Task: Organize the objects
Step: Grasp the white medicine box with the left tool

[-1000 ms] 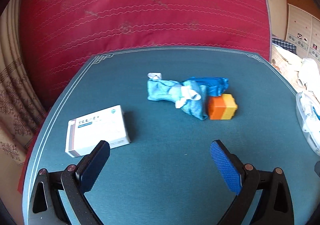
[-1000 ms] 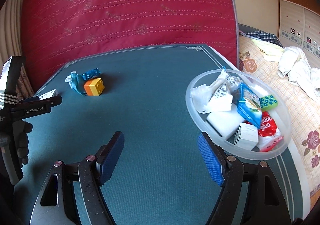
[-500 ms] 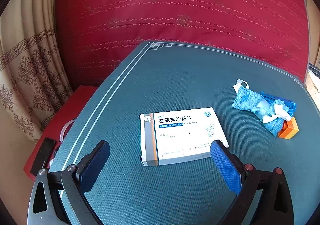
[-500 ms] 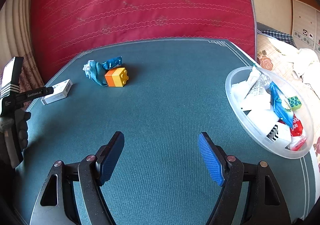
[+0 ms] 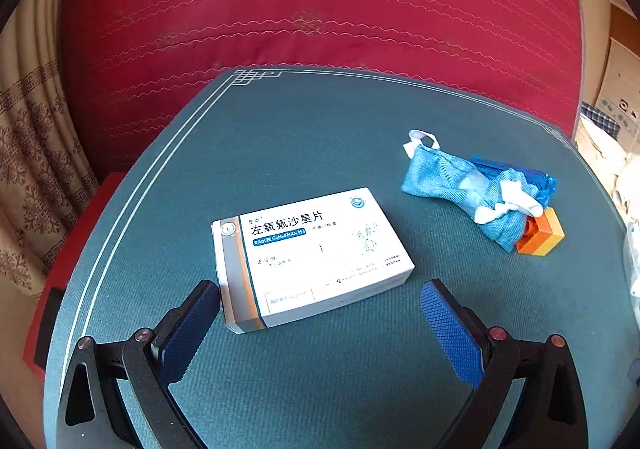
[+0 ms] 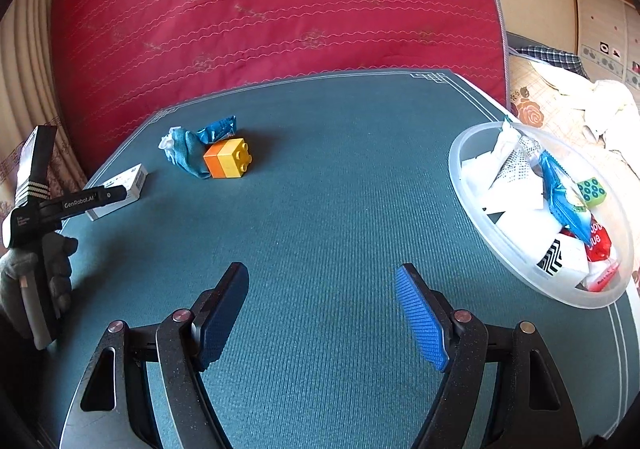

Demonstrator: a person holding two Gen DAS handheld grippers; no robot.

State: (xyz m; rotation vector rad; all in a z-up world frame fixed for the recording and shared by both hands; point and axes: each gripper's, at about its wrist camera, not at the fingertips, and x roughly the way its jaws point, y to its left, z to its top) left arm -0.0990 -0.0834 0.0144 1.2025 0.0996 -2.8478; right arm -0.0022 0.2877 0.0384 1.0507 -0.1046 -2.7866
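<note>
Since the earlier frames the left gripper [image 5: 320,323] has swung from the mask-and-block cluster toward the medicine box [image 5: 310,255] and closed in on it; the right gripper [image 6: 322,313] has drifted so that the bowl now sits further to its right.

Table [image 5: 280,137]: green mat, white border line, red quilted surface behind it.

Bowl [image 6: 504,241]: translucent plastic, at the table's right edge, already holding several packets and small items. Judged the collection point.

Medicine box: white carton with blue print, flat on the mat, directly ahead of the left gripper. Its long axis runs crosswise to the fingers, tilted slightly, with the striped end nearer the left finger. That finger's tip is just beside the near corner; contact cannot be confirmed. The right finger stands apart from the other end. The left gripper is plainly the nearer tool.

Face mask [image 5: 464,189], crumpled blue, lies beyond the box to the right, touching a blue wrapper [image 5: 536,177] and an orange-yellow block [image 5: 542,235].

Left gripper: jaws spread wide, holding nothing. The spread looks about equal to the box's length, so a grasp across the shorter width may be the safer choice; that would need a wrist turn.

Right gripper: jaws also spread, empty, hovering over bare mat, well apart from all loose items.
</note>
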